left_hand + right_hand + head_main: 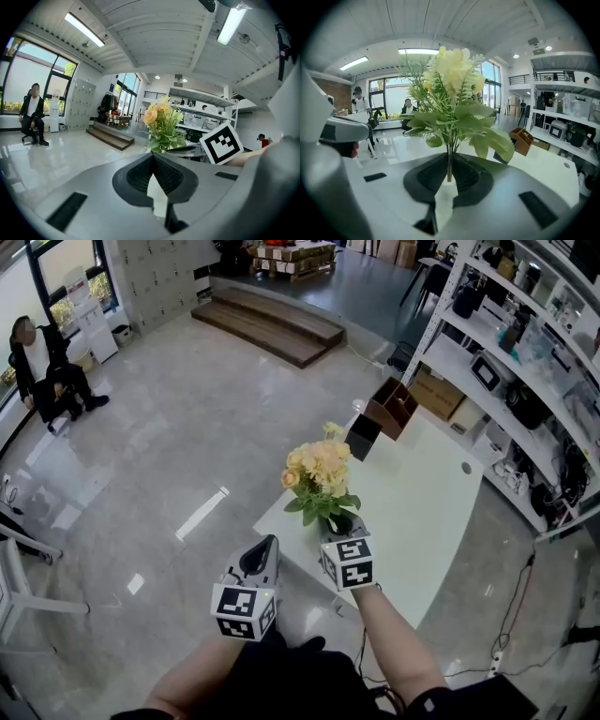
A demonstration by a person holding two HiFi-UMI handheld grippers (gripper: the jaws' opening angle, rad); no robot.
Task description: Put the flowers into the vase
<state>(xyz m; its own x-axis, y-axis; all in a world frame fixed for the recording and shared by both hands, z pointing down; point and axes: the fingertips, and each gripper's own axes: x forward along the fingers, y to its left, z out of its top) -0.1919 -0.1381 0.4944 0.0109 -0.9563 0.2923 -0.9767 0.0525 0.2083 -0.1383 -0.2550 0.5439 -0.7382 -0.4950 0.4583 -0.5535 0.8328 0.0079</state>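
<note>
Nearest in the head view, the left gripper (266, 549) hangs by the near edge of the bench (431, 521), jaws together and empty. Just right of it, the right gripper (339, 526) is clamped on the stems of the flowers (319, 470), which stand upright over the near part of the bench. At the far end a black box (362, 437) and a brown tray (392, 407) sit close together. A person (42, 367) sits far off at left.

Left gripper view: both jaws meet at a point with nothing between them. The flowers show beyond.

Right gripper view: the jaws pinch thin green stems low down. Leaves and pale yellow blooms fill the middle.

Risks, as I judge them: the bunch is top-heavy on thin stems, so it may swivel or slip in the grip. Leaves hide the bench ahead, so aim could drift. No sure vase shows. The black box may be it, and a sideways nudge could tip it.

Count: two grippers, one bunch of flowers, one bench, one black box, one brown tray, and one person in the head view.
</note>
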